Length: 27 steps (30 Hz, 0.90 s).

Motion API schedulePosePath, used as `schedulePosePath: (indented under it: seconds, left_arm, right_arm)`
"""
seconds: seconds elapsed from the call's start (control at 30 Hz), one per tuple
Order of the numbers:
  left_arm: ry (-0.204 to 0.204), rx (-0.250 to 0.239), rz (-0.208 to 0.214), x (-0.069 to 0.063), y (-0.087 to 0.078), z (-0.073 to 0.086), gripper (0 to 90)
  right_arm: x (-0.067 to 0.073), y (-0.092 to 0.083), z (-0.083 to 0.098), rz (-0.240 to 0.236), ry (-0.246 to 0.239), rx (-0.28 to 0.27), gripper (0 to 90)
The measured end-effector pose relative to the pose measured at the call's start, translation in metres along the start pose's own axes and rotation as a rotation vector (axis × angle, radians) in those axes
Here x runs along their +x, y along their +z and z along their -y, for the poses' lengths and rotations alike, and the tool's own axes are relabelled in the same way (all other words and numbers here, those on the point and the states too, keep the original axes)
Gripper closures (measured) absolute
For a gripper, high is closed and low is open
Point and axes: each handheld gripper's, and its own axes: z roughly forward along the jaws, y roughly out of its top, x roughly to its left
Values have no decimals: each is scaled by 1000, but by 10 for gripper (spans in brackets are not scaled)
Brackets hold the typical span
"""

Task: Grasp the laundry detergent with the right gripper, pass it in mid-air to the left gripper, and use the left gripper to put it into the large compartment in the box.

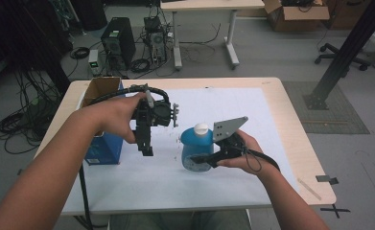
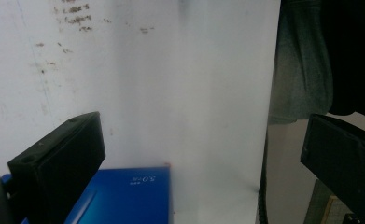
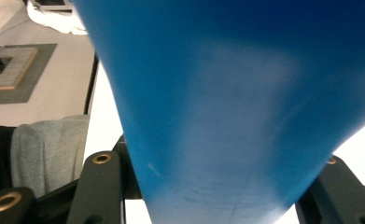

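the right gripper (image 1: 205,160) had its jaws closed on the lower body of the blue bottle (image 1: 197,148), one jaw on each flank, and in the right gripper view the bottle (image 3: 236,116) rose straight up from between them. the bottle stood upright on the desk (image 1: 290,124) and looked to be resting on it, so the grasp seemed made while the lifting or carrying was yet to come; the white cap (image 1: 201,128) was on, and whether it was to be opened could not be told. the left gripper (image 1: 147,149) hung above the desk off to the side of the bottle, jaws wide apart and holding nothing, pointed downward with the blue cardboard box (image 2: 124,196) just below and beside one jaw. the bottle was smooth translucent plastic, broad at the base and narrowing toward a rounded shoulder, with a pale label low on its front. the jaws were matte black blocks with brass-ringed screw holes. white paper (image 2: 171,93), faintly speckled with marks, covered the pale wooden desk.
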Motion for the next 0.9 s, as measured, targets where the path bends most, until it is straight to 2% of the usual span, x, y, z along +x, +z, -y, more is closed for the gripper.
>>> schedulePosePath:
  seconds: [0.2,0.33,0.63,0.9]
  left_arm:
    - [12,-6,4,-3,0,-3,2]
    - [16,-7,5,-4,0,-4,2]
    - [28,-7,4,-7,1,-9,2]
    - [37,-23,7,-12,5,-12,2]
  right_arm:
    - [-3,15,0,-38,8,-15,464]
    - [-3,22,-3,-55,-2,-6,463]
    - [-1,39,-11,-37,-12,9,462]
    - [5,53,-15,-51,-28,14,461]
